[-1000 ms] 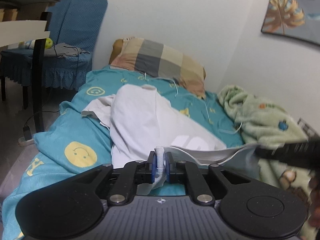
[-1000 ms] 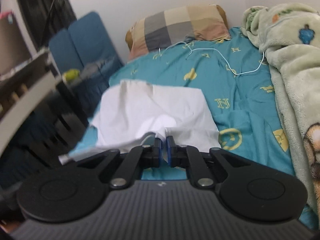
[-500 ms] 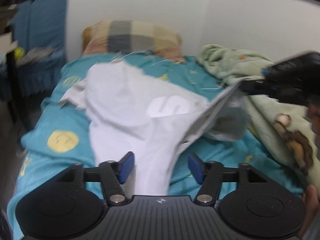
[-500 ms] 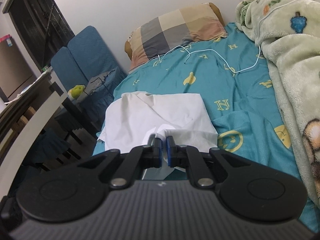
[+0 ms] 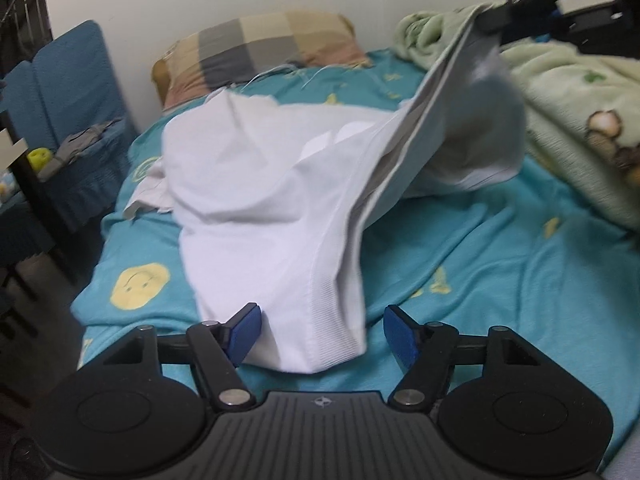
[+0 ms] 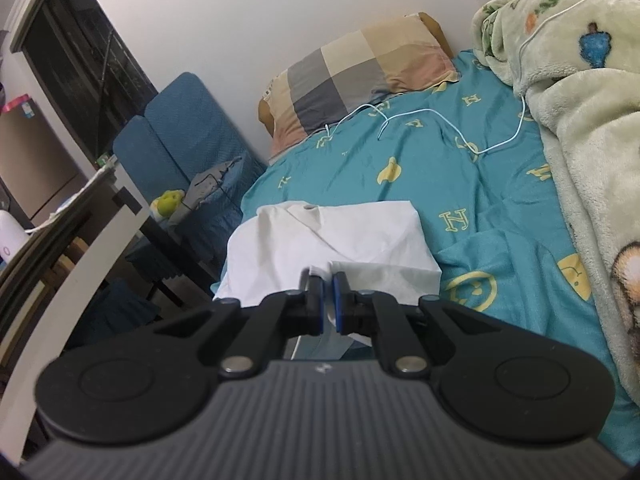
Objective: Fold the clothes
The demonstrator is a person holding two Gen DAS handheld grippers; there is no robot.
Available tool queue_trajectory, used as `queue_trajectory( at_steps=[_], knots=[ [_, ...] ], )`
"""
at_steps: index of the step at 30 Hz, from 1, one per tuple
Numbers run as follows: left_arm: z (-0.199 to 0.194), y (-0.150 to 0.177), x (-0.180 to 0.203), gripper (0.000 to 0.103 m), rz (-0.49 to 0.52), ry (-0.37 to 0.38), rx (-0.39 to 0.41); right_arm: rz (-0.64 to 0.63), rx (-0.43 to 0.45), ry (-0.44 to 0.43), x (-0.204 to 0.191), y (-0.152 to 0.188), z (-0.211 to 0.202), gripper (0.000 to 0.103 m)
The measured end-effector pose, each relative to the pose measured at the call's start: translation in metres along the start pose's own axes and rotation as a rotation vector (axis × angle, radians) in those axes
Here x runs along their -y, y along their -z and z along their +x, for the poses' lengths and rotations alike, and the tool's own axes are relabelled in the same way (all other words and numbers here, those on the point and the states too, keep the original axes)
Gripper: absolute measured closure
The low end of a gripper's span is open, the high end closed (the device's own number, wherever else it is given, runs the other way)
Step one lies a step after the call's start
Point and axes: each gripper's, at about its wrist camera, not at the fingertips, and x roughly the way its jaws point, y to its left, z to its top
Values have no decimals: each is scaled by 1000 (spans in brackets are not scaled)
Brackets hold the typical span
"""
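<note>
A white garment lies across the teal bed sheet, its ribbed hem hanging down between the blue pads of my left gripper, which stands open without pinching the cloth. One corner of the garment is stretched up to the upper right, where my right gripper holds it. In the right wrist view my right gripper is shut on a fold of the white garment, whose rest lies on the sheet below and ahead.
A checked pillow lies at the head of the bed. A green fleece blanket is heaped along the right side, with a white cable trailing over the sheet. A blue chair and a dark table stand left of the bed.
My left gripper opened and let go of the garment's hem. My right gripper, still shut on the cloth, rose up and to the right, stretching that corner.
</note>
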Motion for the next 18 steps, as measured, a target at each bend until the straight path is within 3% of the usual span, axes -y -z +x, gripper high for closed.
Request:
queue_trajectory(
  at_steps=[3, 9, 13, 18],
  knots=[
    [-3, 2, 0, 33, 14, -2, 5, 26, 24, -13, 3, -2, -5, 95],
    [2, 5, 23, 31, 163, -21, -3, 59, 69, -45, 5, -7, -14, 95],
    [7, 7, 40, 31, 285, -86, 28, 86, 81, -74, 8, -8, -16, 95],
    [12, 17, 63, 30, 473, -211, 139, 98, 83, -99, 8, -7, -17, 95]
  ],
)
